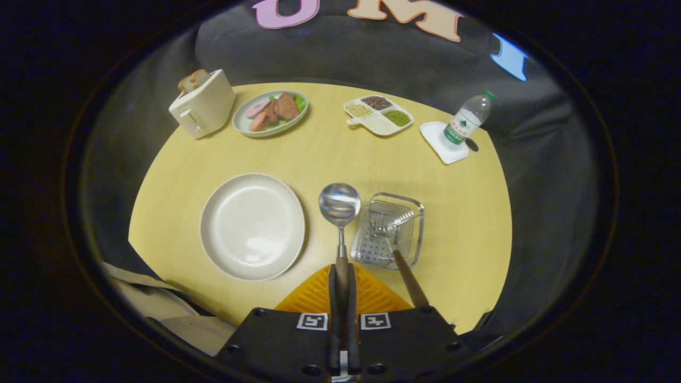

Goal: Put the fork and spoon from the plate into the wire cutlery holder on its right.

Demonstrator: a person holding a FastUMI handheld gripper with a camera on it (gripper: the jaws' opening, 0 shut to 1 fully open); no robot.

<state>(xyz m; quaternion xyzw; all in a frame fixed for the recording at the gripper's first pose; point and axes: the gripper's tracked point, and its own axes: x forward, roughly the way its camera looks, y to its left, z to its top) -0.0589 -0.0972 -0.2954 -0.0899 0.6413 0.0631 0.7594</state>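
Spoon (pixel 340 213) handle end hidden between the tool's fingers; fork (pixel 396 239) handle tip cut off behind the tool body. Tool (pixel 341 276) nearly closed, both fingers pinching the spoon handle, bowl sticking out ahead above the tabletop (pixel 319 154). Fork already in the wire cutlery holder (pixel 389 230), just ahead-right of the fingers, tines down, handle leaning back. Empty plate (pixel 252 226) ahead-left. Toaster (pixel 202 103), food plate (pixel 270 113), divided dish (pixel 378 115), water bottle (pixel 468 119) far beyond.

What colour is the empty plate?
Cream white plate, in the gripper view; tongs shut on the spoon.
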